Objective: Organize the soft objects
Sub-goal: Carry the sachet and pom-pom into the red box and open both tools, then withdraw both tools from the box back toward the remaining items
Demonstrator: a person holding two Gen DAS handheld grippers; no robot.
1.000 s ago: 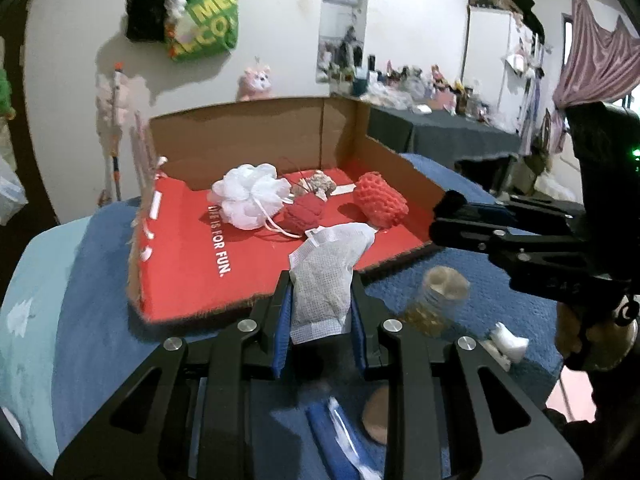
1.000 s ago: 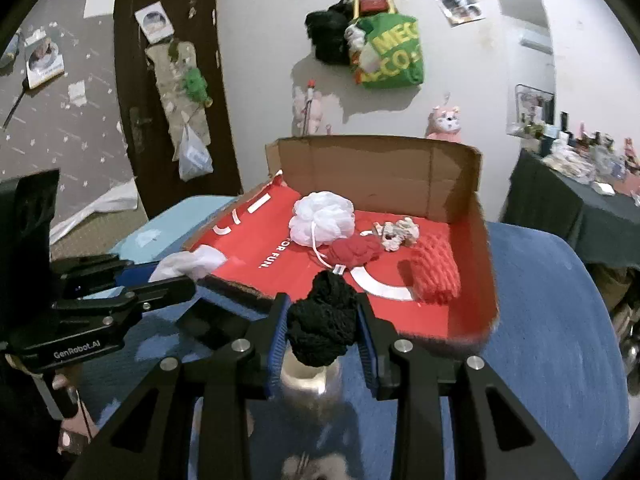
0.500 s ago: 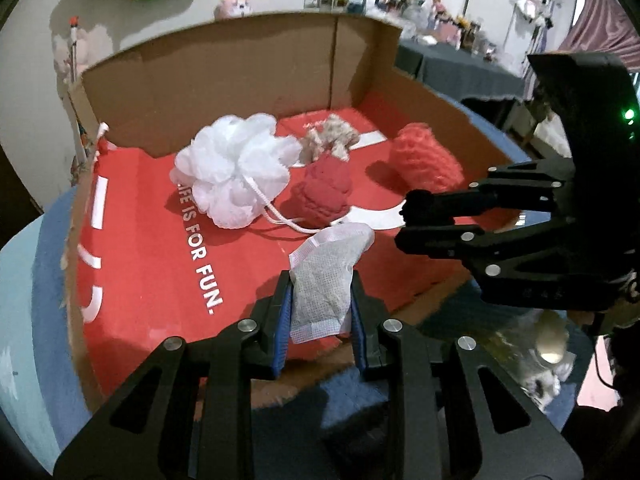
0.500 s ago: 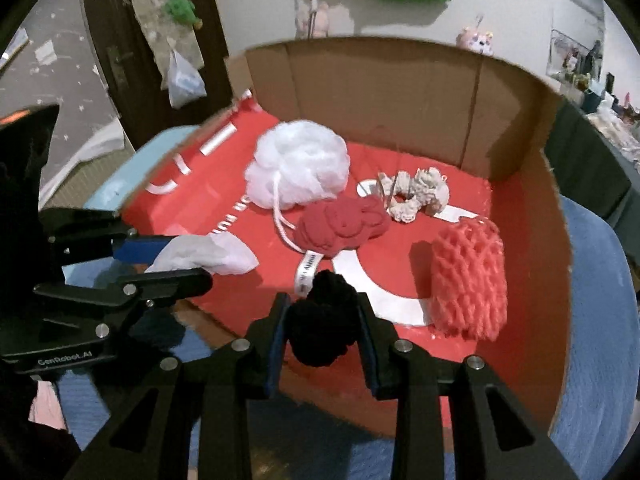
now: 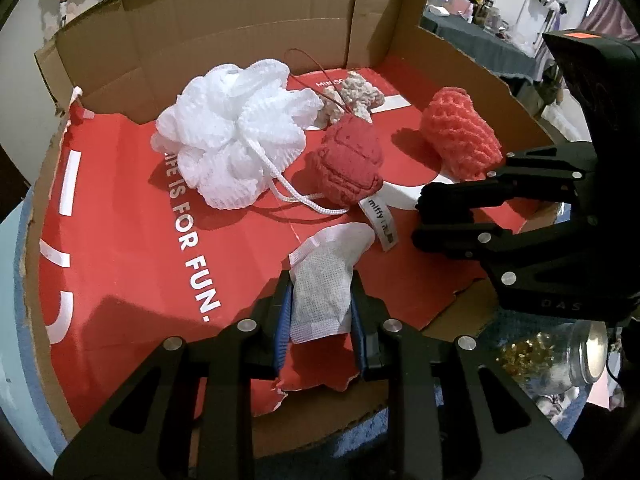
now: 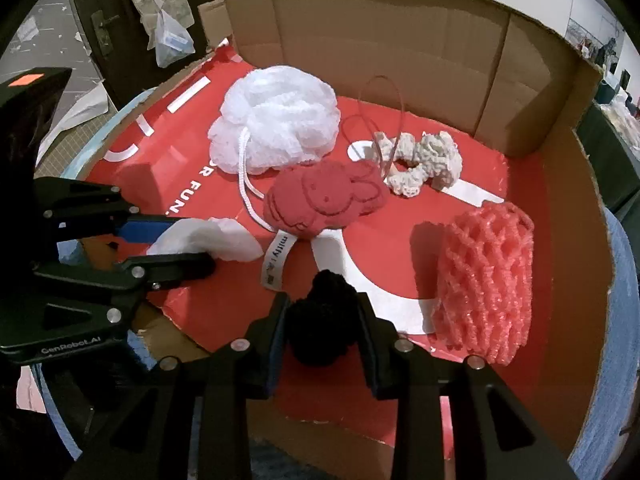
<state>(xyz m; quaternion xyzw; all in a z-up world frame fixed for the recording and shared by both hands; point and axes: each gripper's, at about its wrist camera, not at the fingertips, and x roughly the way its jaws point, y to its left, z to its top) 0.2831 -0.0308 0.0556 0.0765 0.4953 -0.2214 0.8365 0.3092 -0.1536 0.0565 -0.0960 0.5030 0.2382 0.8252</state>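
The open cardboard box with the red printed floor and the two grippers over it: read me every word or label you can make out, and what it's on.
"LIFE IS FOR FUN." white print on the red floor of the cardboard box; first letter half hidden by the white mesh bath puff.
"MINISO", partly hidden, on the floor's far edge.
"miffy" on the white tag of the red knitted toy.
"GenRobot.AI" on the left gripper's body.
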